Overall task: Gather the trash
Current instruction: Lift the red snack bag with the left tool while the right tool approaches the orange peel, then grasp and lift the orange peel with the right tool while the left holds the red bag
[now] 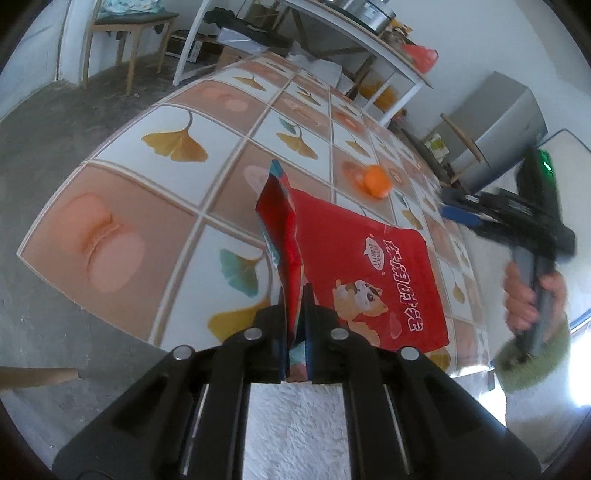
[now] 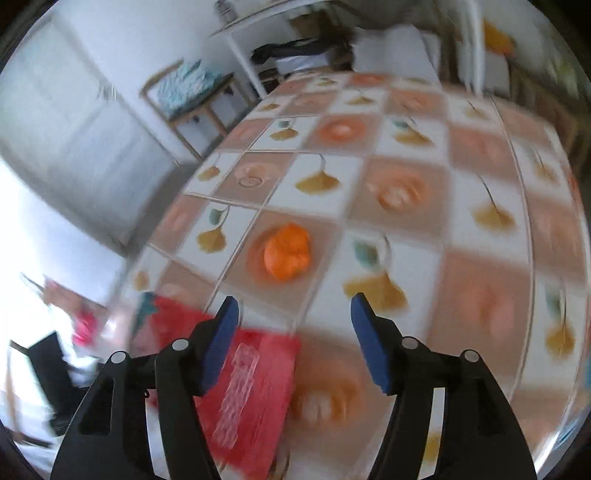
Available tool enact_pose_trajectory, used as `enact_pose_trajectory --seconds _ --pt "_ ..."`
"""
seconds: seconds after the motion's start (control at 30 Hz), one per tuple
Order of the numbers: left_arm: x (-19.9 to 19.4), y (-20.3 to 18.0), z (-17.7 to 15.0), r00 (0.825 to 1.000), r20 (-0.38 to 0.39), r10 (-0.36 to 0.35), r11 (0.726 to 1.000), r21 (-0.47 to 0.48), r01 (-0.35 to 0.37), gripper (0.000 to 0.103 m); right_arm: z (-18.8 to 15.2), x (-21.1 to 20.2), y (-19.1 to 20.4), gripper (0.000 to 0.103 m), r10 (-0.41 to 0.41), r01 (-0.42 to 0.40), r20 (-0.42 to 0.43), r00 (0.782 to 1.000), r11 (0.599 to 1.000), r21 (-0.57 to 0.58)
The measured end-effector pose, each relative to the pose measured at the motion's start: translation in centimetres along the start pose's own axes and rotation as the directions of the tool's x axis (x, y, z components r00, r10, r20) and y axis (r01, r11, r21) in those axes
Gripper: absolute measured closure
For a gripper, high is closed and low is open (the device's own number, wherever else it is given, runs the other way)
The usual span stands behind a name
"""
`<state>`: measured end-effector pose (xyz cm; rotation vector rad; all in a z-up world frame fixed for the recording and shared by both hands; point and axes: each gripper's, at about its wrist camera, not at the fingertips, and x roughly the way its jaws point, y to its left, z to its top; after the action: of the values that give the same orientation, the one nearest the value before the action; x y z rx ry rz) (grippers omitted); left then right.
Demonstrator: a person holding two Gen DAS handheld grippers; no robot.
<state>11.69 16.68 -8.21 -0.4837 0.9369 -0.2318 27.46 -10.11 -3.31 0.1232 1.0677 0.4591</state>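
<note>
Clamping the near edge of a red snack bag (image 1: 354, 280), the left gripper (image 1: 295, 317) has its jaws pressed nearly together on the crumpled foil, so the bag stands partly lifted off the table (image 1: 122, 206) while its printed face (a cartoon animal and white lettering) slopes away to the right. The table wears a tiled cloth of ginkgo leaves and peach squares. Beyond the bag, well apart from it, an orange piece of peel (image 1: 376, 180) lies on one of the peach squares.

The right gripper (image 2: 293, 343) hangs above the cloth with its blue pads (image 2: 367, 343) spread wide and nothing between them; in its own blurred view the orange peel sits ahead of the fingertips and the red bag lies below and to the left. From the left wrist view the same tool appears at the far right, held by a hand (image 1: 532, 299) around its handle.

A wooden chair (image 1: 125, 29) and a white shelf (image 1: 369, 48) stand behind the table.
</note>
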Motion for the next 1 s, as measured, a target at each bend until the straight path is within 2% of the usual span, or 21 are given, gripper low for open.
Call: enact_pose_trajectory --seconds 0.13,0.23,0.3,0.4,0.47,0.6,0.83,1.0 --pt "0.0 0.4 0.0 1.0 0.002 -0.011 1.0 -0.004 0.011 0.098 1.6 4.4 3.0 0.041 -0.124 0.122 0.002 0.992 0.976 -0.182" --pt "0.1 0.6 0.3 1.0 0.0 -0.021 1.0 -0.002 0.021 0.098 2.2 6.3 3.4 0.042 -0.159 0.155 -0.001 0.987 0.962 -0.223" --pt "-0.1 0.9 0.3 1.0 0.001 -0.024 1.0 0.0 0.024 0.098 2.2 6.7 3.4 0.051 -0.164 0.158 -0.009 0.986 0.961 -0.228" --pt "-0.3 1.1 0.3 1.0 0.001 -0.029 1.0 0.001 0.029 0.098 2.2 7.3 3.2 0.06 -0.156 0.148 -0.021 0.987 0.964 -0.22" --pt "-0.4 1.2 0.2 0.999 0.0 -0.034 0.999 0.001 0.034 0.098 2.2 7.4 3.2 0.065 -0.158 0.153 -0.006 0.987 0.962 -0.225" --pt "-0.4 1.2 0.3 0.999 0.005 -0.043 0.999 -0.008 0.043 0.098 2.1 7.5 3.4 0.08 -0.16 0.157 0.006 0.987 0.962 -0.223" --pt "-0.3 1.5 0.3 0.997 0.033 -0.071 0.997 -0.028 0.072 0.098 2.1 6.5 2.9 0.086 -0.138 0.141 0.028 0.99 0.975 -0.171" --pt "-0.6 1.6 0.5 0.995 0.051 -0.09 0.995 -0.038 0.092 0.098 1.7 3.4 2.4 0.086 -0.127 0.138 0.084 0.988 0.981 -0.134"
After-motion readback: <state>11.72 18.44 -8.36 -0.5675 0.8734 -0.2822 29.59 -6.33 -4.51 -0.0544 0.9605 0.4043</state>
